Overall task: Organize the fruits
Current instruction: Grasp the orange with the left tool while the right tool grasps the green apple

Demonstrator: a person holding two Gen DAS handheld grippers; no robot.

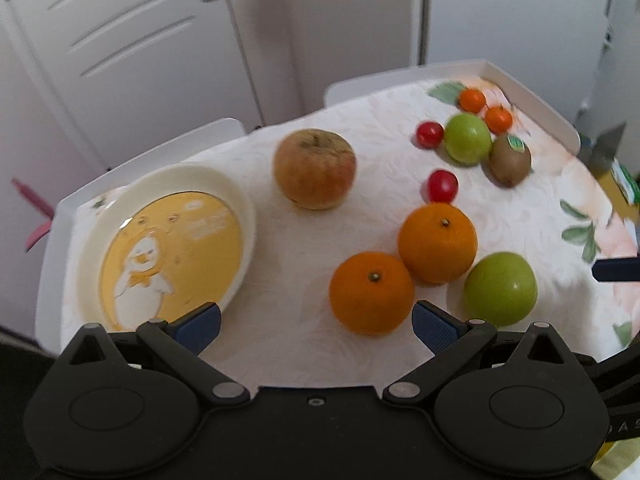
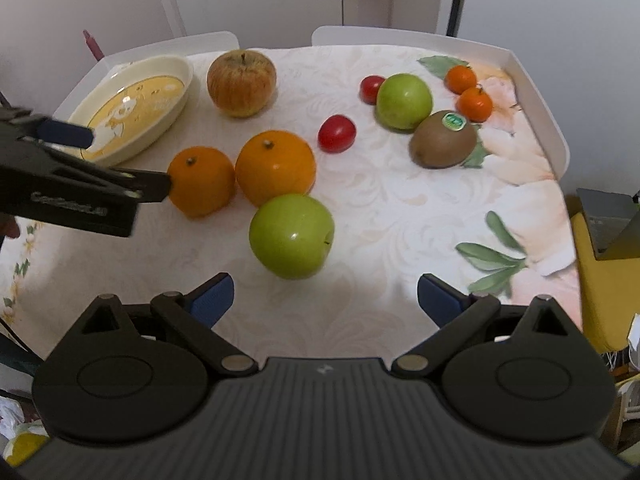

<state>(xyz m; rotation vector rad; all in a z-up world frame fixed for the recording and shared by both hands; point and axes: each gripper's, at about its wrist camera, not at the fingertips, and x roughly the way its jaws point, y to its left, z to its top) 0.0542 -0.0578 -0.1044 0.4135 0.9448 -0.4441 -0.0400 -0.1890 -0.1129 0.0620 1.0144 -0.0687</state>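
Both claws hang spread and empty over the counter [image 2: 360,208] — the left claw [image 1: 316,322] beside an orange [image 1: 371,292], the right claw [image 2: 325,298] just short of a green apple [image 2: 291,236]; the plate [image 1: 240,200] sits at the far left.

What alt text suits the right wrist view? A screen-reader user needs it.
The open right gripper hovers before a green apple on a floral tablecloth, with two oranges, more fruit and an empty dish behind. The left gripper enters from the left.
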